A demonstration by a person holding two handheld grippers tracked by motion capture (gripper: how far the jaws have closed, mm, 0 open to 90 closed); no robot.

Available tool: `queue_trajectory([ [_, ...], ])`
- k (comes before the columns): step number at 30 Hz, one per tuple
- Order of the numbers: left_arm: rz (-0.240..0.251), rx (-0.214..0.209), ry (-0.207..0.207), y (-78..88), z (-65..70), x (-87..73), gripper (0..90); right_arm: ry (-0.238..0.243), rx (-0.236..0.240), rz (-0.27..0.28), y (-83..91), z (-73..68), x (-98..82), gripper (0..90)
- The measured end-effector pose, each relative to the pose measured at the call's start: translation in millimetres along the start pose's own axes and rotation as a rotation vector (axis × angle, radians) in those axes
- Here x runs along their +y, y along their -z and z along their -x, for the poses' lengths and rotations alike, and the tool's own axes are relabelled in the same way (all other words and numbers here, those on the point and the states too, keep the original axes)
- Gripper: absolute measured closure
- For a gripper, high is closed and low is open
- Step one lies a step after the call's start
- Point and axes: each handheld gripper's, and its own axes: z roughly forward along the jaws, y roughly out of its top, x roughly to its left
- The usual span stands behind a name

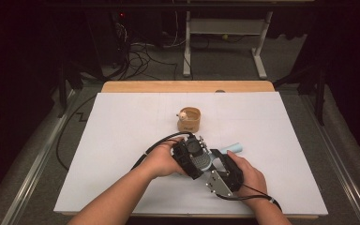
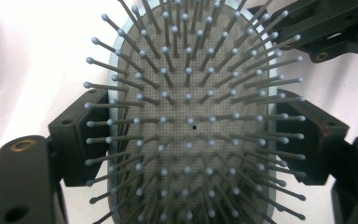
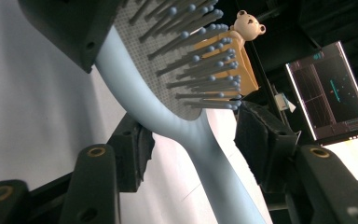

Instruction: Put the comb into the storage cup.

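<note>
A light blue hairbrush (image 1: 233,148) with grey bristles is held a little above the white table, its handle pointing right. My left gripper (image 1: 193,155) is shut on the brush head (image 2: 191,93), one pad against each long edge, bristles facing its camera. My right gripper (image 1: 218,161) comes in from the right. Its jaws straddle the brush's neck (image 3: 200,149) where head meets handle. A strip of white table shows between the right-hand pad (image 3: 261,140) and the neck, so the pads do not grip it.
A tan wooden cup (image 1: 190,120) with a small bear figure (image 1: 183,114) on its rim stands on the white sheet (image 1: 122,140) just beyond the grippers. Cables and a desk frame (image 1: 258,56) lie on the floor past the table. A lit monitor (image 3: 331,88) stands off to the side.
</note>
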Motion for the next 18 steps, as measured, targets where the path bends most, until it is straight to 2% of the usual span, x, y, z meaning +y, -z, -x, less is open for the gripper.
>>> queue_trajectory([
  [5, 0.001, 0.002, -0.003, 0.4, -0.2, 0.0, 20.3, 0.021, 0.002, 0.001, 0.3, -1.0, 0.7, 52.6],
  [9, 0.002, 0.001, -0.006, 0.6, -0.3, -0.1, 20.2, 0.025, 0.005, -0.002, 0.1, -1.5, 1.2, 55.2],
  [10, 0.002, 0.001, -0.007, 0.5, -0.2, 0.0, 20.2, 0.012, 0.005, -0.007, 0.4, -2.8, 1.1, 55.9],
  [12, 0.003, 0.001, -0.009, 0.6, 0.0, 0.1, 20.2, 0.034, 0.004, -0.005, -0.1, -2.0, 1.5, 57.2],
  [18, 0.005, 0.003, -0.010, 1.4, 0.4, 0.3, 20.2, 0.045, 0.002, -0.016, 0.1, -3.3, 2.3, 59.7],
])
